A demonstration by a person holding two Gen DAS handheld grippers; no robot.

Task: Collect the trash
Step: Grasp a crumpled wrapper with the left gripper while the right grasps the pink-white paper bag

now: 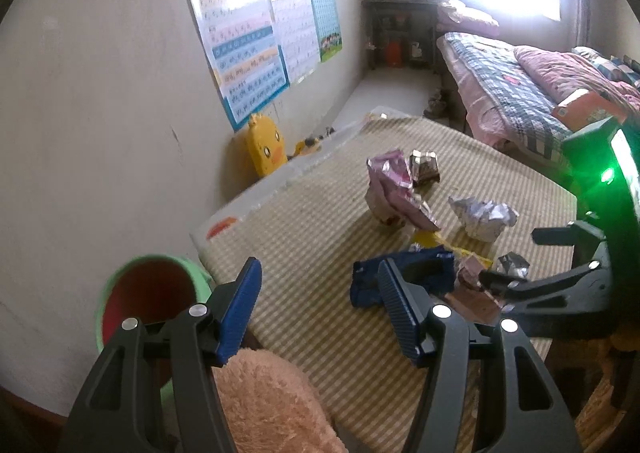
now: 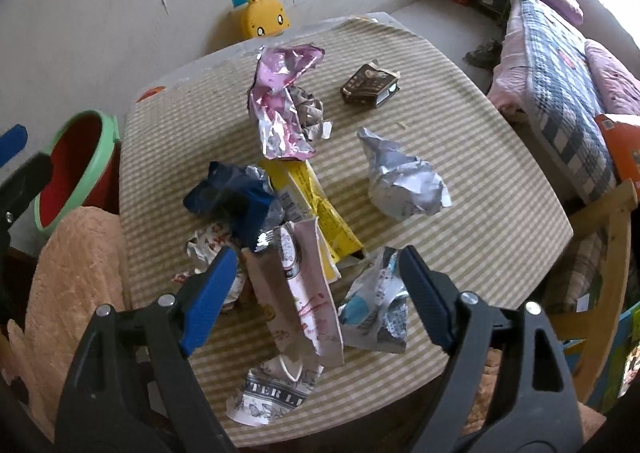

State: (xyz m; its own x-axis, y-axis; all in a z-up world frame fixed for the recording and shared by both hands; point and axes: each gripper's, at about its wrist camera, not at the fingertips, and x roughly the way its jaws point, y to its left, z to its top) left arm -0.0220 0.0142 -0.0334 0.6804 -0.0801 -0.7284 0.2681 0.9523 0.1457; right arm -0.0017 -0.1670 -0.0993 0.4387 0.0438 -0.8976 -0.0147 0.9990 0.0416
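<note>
A: Foil and crumpled paper mostly, spread across the striped tablecloth [image 2: 460, 189]. We've got the right gripper [image 2: 316, 289] wide apart, holding nothing, low over the near pile.

B: What's between its fingers?

A: A flattened pink-and-white carton [image 2: 304, 289], long and creased, with a small crumpled blue-and-white wrapper [image 2: 376, 305] just beside it. We'd judge the carton light, semi-stiff, likely to bend rather than slip. We'd pinch it across the narrow width, mid-length.

B: Left side?

A: Left gripper [image 1: 320, 305] also wide, nothing in it, over the table's near left edge. The bin [image 1: 148, 293], green rim and red inside, sits beside the table at the left, below table height.

B: Other pieces?

A: Dark blue crumpled bag [image 2: 236, 197] touching the carton's far end, yellow flat packet [image 2: 316, 205] partly under it. Pink foil bag [image 2: 280, 105] standing crumpled further back, silver foil ball [image 2: 404, 181] apart to the right, brown box [image 2: 370, 87] far right. A torn printed paper [image 2: 272, 389] hangs at the near edge.

B: Handling notes?

A: Foil looks slick but featherlight; we'd grab a raised crease, not a flat face. The box is the only rigid one. Risk, in our judgement: closing on the carton could drag the blue bag along or nudge the paper off the edge.
</note>
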